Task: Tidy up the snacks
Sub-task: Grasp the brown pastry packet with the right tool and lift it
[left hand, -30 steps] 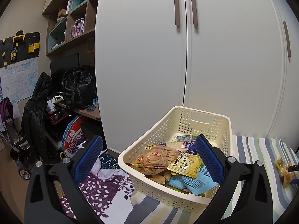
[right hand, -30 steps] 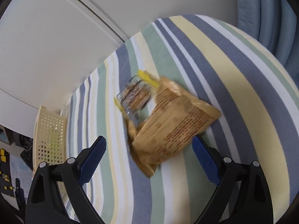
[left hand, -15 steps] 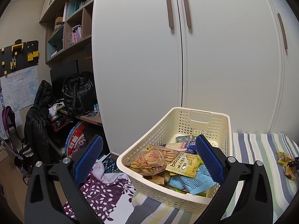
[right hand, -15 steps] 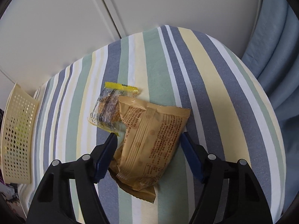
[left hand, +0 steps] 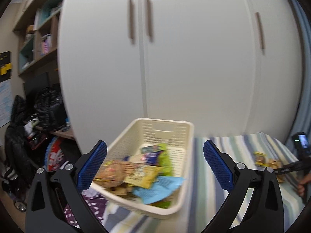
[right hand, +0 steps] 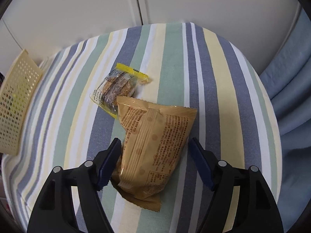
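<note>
Closer now than half a second ago: the right gripper (right hand: 153, 162) has come down over the tan snack bag (right hand: 153, 141), fingers apart on either side of its lower half. The left pad (right hand: 108, 163) looks to touch the bag's edge; the right pad stands just clear of it.

Tan snack bag: lies flat on the striped bed cover (right hand: 213, 77), printed back up, its top corner overlapping the clear yellow-edged biscuit packet (right hand: 118, 86). Open cover on all sides of the pair; blue curtain (right hand: 291, 77) past the bed's right edge, white wardrobe doors (right hand: 77, 9) behind.

Cream basket (left hand: 186, 136): at the bed's left end, just beside the wardrobe, holding a heap of snack packets (left hand: 141, 170), a blue one hanging toward the near rim. Bare striped cover lies between the basket and the two loose packets.

Left gripper (left hand: 154, 167): fingers wide apart, holding nothing, hovering before the basket. That view is smeared, so packet labels cannot be read. Cluttered desk and dark bags (left hand: 46, 108) off the bed's left edge.
</note>
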The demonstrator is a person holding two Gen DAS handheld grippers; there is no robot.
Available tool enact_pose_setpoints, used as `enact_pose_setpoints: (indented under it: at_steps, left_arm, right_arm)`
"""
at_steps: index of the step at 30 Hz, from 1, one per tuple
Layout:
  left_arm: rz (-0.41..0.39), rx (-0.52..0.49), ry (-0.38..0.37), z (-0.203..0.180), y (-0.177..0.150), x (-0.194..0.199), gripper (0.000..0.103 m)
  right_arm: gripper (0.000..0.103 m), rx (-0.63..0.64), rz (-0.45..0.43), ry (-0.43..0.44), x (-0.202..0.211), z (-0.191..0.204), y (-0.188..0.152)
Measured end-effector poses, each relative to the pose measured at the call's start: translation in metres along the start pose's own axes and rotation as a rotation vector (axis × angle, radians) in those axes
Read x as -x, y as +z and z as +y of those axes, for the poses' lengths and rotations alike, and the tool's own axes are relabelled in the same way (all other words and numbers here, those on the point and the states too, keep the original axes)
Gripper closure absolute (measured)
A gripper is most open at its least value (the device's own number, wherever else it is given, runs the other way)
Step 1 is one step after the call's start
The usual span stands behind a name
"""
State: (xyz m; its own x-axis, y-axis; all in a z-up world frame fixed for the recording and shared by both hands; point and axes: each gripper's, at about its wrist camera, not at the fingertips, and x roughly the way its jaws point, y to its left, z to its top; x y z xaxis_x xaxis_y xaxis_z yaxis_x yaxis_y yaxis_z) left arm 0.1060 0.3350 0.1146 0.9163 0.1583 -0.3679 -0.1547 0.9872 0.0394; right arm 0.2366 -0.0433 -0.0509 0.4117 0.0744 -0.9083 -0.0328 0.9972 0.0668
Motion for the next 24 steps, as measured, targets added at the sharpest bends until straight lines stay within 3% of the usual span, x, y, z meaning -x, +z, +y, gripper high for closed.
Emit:
enact_pose_setpoints:
  at_steps: [3, 6, 10, 18, 24]
  left_arm:
    - [0.043, -0.019, -0.109, -0.024, 0.007, -0.010, 0.002]
    - [0.088, -0.031, -0.196, -0.051, 0.010, -0.022, 0.002]
    - [0.128, -0.084, -0.230, -0.087, 0.009, -0.042, 0.002]
    - [0.270, -0.140, -0.365, -0.162, -0.001, -0.093, 0.002]
    - [0.366, -0.218, -0.449, -0.223, -0.014, -0.128, 0.002]
  right_arm:
    - [0.032, 0.054, 0.001, -0.042, -0.004, 0.010, 0.003]
    - [0.038, 0.066, -0.010, -0.024, -0.002, 0.010, 0.001]
    - [0.050, 0.057, -0.045, 0.021, 0.008, 0.003, -0.003]
    - [0.052, -0.054, -0.185, 0.047, 0.037, -0.027, -0.010]
    - [0.052, -0.109, -0.264, -0.003, 0.054, -0.050, -0.007]
